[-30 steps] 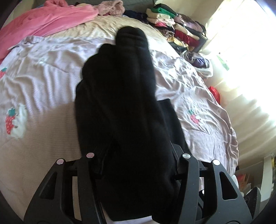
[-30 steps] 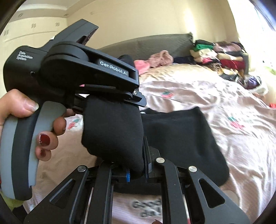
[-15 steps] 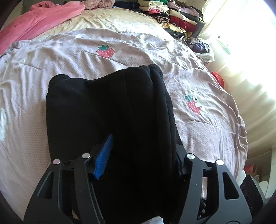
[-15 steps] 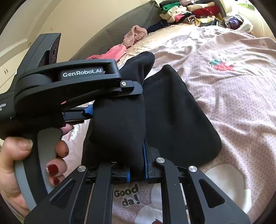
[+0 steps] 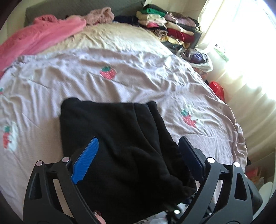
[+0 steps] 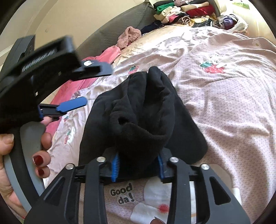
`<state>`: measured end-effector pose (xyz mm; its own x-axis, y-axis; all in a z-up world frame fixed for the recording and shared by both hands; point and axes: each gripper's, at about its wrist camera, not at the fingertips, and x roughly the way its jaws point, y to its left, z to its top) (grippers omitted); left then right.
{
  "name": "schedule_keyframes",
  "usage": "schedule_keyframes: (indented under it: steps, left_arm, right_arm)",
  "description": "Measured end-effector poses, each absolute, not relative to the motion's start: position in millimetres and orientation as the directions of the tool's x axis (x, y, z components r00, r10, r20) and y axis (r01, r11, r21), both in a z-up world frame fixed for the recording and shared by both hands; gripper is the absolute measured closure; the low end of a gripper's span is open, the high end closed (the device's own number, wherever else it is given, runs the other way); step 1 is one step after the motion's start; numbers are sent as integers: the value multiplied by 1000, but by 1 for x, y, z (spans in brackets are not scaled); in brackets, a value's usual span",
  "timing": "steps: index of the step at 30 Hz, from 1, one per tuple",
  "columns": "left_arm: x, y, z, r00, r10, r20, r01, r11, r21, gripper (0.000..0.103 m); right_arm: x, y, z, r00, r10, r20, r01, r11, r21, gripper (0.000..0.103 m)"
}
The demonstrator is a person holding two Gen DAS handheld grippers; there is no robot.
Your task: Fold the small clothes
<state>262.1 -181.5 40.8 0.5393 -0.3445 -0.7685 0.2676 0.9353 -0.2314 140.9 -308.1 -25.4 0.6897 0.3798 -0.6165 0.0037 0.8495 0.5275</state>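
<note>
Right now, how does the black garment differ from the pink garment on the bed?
The black garment is folded over in layers; the pink garment sprawls unfolded. The black garment lies on the strawberry-print cover, near the camera; the pink garment lies far back, by the headboard. Both rest on the bed.

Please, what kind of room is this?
Most likely a bedroom in a home. A bed with a strawberry-print bedspread fills the view, a stack of folded clothes sits at its far corner, and a bright curtain hangs beside it.
</note>
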Motion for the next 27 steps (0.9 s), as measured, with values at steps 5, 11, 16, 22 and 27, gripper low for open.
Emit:
schedule_keyframes:
  steps: [5,11,16,22,27]
  left_arm:
    - [257,-166,52,590,-310,-746,254,948,-193,13]
    - [250,-146,54,622,-276,-732,231,959,-165,13]
    - [244,-116,42,635,-239,-735,173,971,-166,13]
    - [234,-87,10,609,-210,-765,119,978,-173,13]
    - [225,-91,-13,580,-244,-777,158,970,-187,13]
  right_arm:
    - [145,-318,-19,698,395,-598,-12,841,541,52]
    - [152,-330,-12,710,402,-577,-21,832,554,40]
    - [147,-330,-10,702,410,-582,-32,835,549,34]
    - [153,-327,-14,692,428,-582,-41,828,560,32]
    - [165,-325,-19,680,409,-609,-36,847,530,31]
